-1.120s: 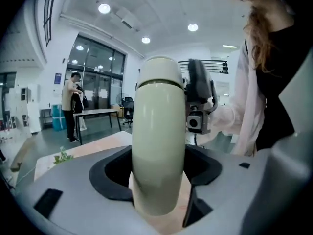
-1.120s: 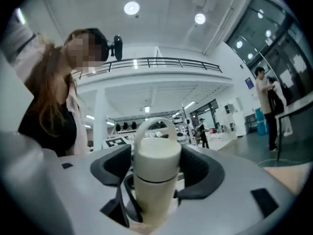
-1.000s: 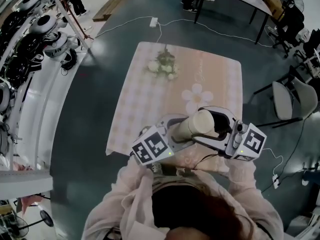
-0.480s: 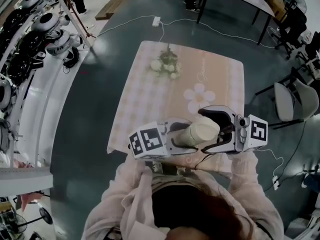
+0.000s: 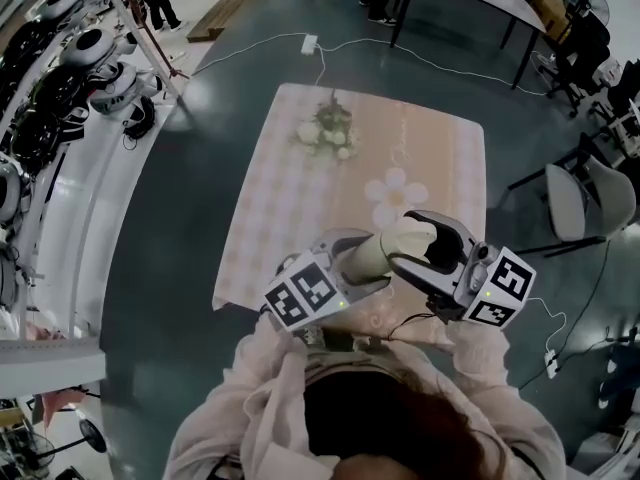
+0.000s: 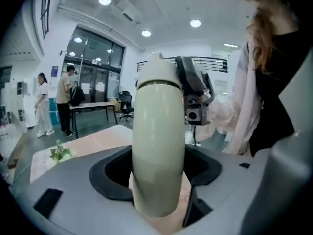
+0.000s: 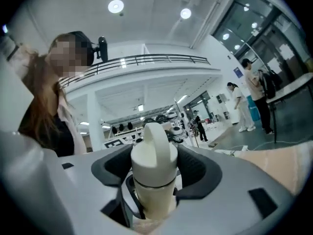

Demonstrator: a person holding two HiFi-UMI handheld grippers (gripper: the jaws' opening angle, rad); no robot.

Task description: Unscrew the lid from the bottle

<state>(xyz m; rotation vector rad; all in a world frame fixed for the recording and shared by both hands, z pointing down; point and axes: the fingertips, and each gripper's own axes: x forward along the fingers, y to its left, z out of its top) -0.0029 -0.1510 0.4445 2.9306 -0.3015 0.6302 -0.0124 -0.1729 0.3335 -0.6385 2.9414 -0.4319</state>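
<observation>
**BOTTLE HELD BETWEEN BOTH GRIPPERS, LID ON**

Head view. Cream bottle (image 5: 378,254) held off the table (image 5: 290,208), over its near edge, lying tilted with the lid (image 5: 412,236) toward the right. Left gripper (image 5: 352,260) clamped round the bottle's body. Right gripper (image 5: 428,248) set over the lid end, facing the left one. Marker cubes (image 5: 302,290) of both grippers turned upward. Pale sleeves (image 5: 272,368) of the person below them. On the checked cloth further off, a sprig of white flowers (image 5: 328,128) near the far edge and a flower-shaped figure (image 5: 395,190) nearer the middle, both well apart from the bottle.

Left gripper view. Black left pads (image 6: 110,175) pressed against the bottle's body, one on each side, jaws kept apart only by the bottle. Bottle running straight away from the camera, lid seated on its far end above a dark seam line. Right gripper visible beyond, at the lid's right side. Two persons (image 6: 64,99) standing near a dark desk in the background at the left.

Right gripper view. Lid with its loop handle standing between the black right pads (image 7: 197,172). Jaws closing, pads against the lid's sides. Lid seated on the body. More persons standing in the background at the right
</observation>
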